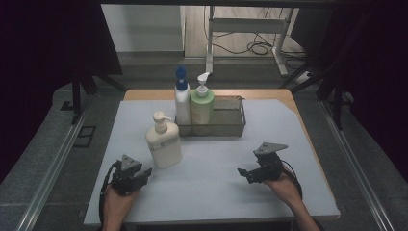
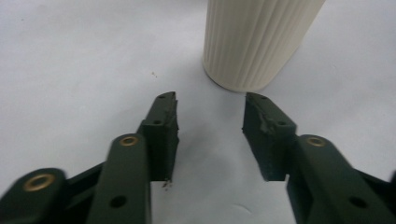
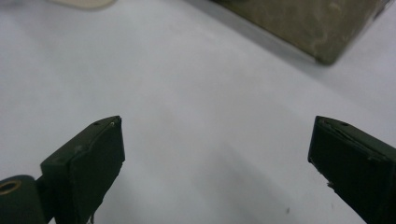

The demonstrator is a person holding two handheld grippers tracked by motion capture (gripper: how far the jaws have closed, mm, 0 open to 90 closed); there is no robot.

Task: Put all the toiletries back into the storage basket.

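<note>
A cream pump bottle (image 1: 163, 144) stands on the white tabletop (image 1: 216, 187), just in front of a wire basket (image 1: 226, 127). My left gripper (image 1: 145, 172) lies low near the table's front left, pointing at the bottle. In the left gripper view its jaws (image 2: 210, 105) stand partly apart with nothing between them, and the ribbed bottle base (image 2: 257, 42) is a short way ahead. My right gripper (image 1: 243, 174) is at the front right, pointing left. Its jaws (image 3: 217, 135) are wide open over bare table, with a basket corner (image 3: 303, 23) farther off.
Inside the basket's left end stand a white bottle with a blue cap (image 1: 182, 98) and a green pump bottle (image 1: 202, 103). The basket's right part holds nothing. Metal rails (image 1: 53, 163) run along both sides of the table.
</note>
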